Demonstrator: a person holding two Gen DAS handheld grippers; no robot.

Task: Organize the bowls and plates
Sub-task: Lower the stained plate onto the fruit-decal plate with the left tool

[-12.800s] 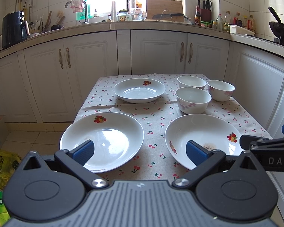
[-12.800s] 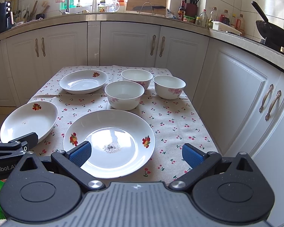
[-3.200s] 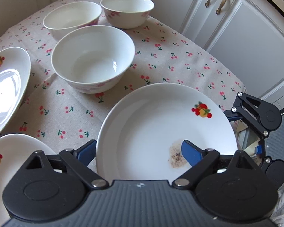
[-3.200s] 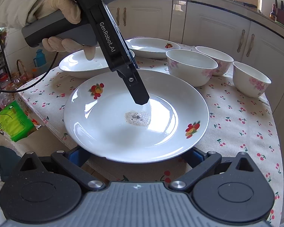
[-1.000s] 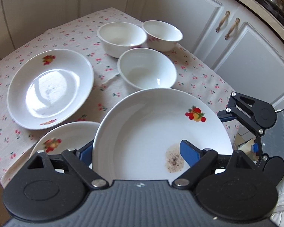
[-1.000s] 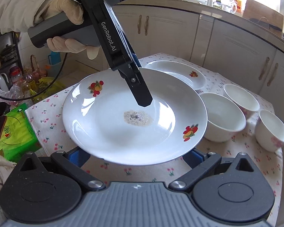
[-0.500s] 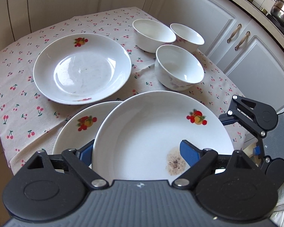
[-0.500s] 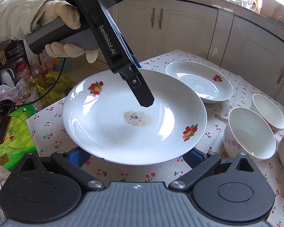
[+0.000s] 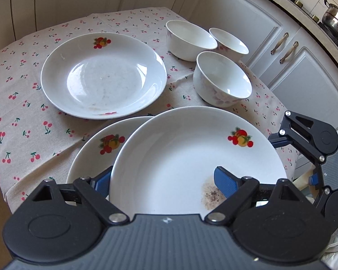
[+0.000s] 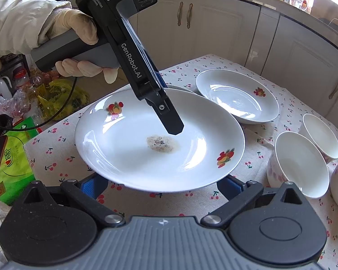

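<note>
Two handheld grippers carry one soiled plate [image 10: 128, 157] above a cherry-print tablecloth [image 9: 22, 103]. A gloved hand [image 10: 78, 33], upper left of the right wrist view under a cream sleeve [image 10: 15, 22], wraps the grey handle of the left gripper [image 9: 162, 180], which slants down to the right; one blue pad lies on the plate's inner face beside a brown smear of residue [image 10: 161, 144], the other sits under the rim, so the claw is closed on the plate's edge. White lettering on its black body reads "DAS", "Data Acquisition System" and "GenRobot.AI". The right gripper [image 10: 160, 185], bottom centre of its own view, has both blue pads beneath the plate's near rim, spread wide; whether it grips or merely supports cannot be told. In the left wrist view the carried plate overlaps a second fruit-printed plate [image 9: 97, 148] on the cloth at lower left, with a third plate [image 9: 103, 76] at upper left and three white bowls [image 9: 223, 78] clustered at upper right. A green packet [image 10: 13, 164] at left bears unreadable print.
</note>
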